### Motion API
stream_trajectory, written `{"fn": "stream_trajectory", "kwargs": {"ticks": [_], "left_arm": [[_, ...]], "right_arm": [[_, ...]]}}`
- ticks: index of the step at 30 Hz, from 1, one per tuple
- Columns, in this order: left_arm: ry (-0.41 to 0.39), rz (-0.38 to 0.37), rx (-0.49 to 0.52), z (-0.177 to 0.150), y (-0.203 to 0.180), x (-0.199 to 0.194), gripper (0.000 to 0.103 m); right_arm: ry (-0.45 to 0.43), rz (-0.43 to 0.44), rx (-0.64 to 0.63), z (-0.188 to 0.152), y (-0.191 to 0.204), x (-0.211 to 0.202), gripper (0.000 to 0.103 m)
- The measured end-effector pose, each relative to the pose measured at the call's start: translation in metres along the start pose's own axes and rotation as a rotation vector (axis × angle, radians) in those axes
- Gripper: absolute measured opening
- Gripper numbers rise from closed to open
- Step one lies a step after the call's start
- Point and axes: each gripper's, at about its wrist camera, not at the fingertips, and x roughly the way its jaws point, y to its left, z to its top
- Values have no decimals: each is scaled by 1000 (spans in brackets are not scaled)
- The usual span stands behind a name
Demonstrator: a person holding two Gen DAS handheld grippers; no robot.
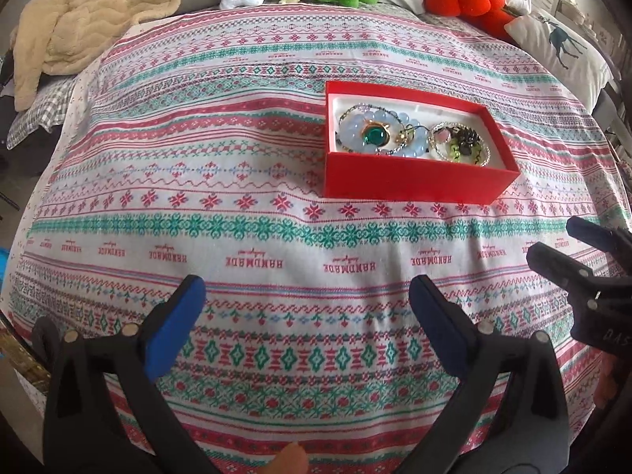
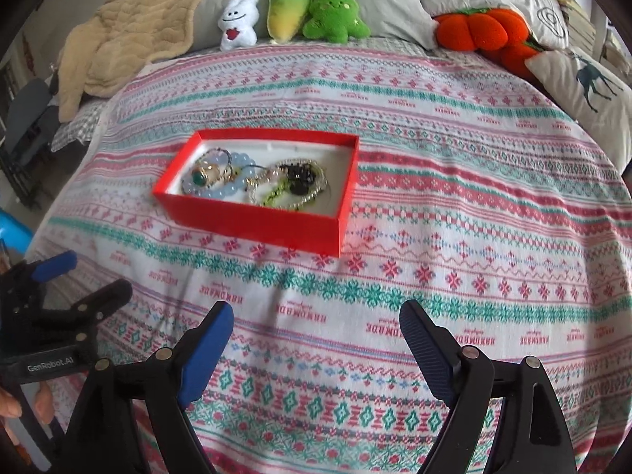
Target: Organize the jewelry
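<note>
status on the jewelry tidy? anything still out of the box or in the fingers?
Looks done or nearly so: the blue bead bracelet, green-stone piece and rhinestone bangle all lie inside the red box. No loose jewelry shows on the patterned bedspread. In hand: nothing; left gripper and right gripper are open and empty, short of the box. Left: no lid in view, so closing it can't be judged.

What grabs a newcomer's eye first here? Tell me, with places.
The red box in the middle of the patterned bedspread, open and full of tangled jewelry with a green-stone piece among pale blue beads. Behind it, plush toys line the head of the bed. Nearest the camera, both grippers' blue-padded fingers stand open and empty.
</note>
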Motion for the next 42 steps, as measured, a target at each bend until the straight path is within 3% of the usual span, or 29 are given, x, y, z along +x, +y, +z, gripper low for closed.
{"fn": "stream_trajectory", "kwargs": {"ticks": [42], "left_arm": [[8,2,23,-1,-7,-2,102]], "right_arm": [[25,-12,8,-3,4,9,87]]}}
